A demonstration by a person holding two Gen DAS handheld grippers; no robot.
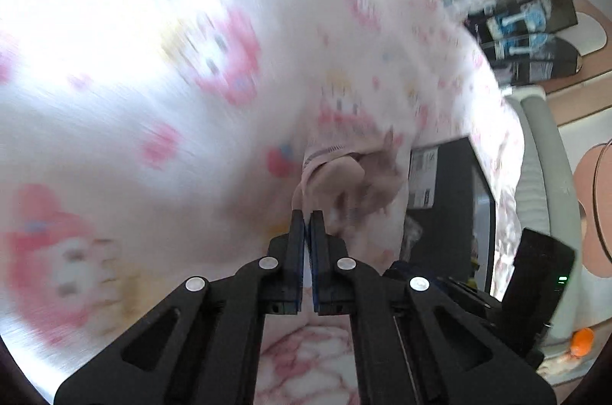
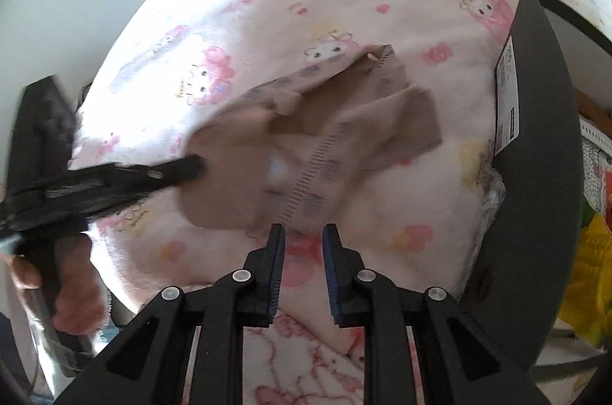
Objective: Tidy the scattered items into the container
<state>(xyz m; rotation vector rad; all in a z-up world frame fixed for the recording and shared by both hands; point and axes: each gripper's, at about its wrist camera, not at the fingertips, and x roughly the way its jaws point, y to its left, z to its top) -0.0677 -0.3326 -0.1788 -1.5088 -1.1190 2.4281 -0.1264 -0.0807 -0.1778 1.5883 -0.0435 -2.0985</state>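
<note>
Bedding: your work surface is a white blanket printed with pink cartoon characters.
Socks: beige pair lies crumpled mid-blanket, long axis running lower left to upper right.
Container: black bin stands at the blanket's right edge.
Left tongs: pressed together, tips at the socks' lower-left end; actual grip unclear.
Right tongs: narrowly parted, empty, just short of the socks.

A soft white blanket with pink bunny pictures lies spread out. On it sit crumpled beige socks with dotted edges. The right gripper hangs over them, jaws a little apart, nothing between. The left gripper touches a sock's left edge. A black box stands on the right.
</note>
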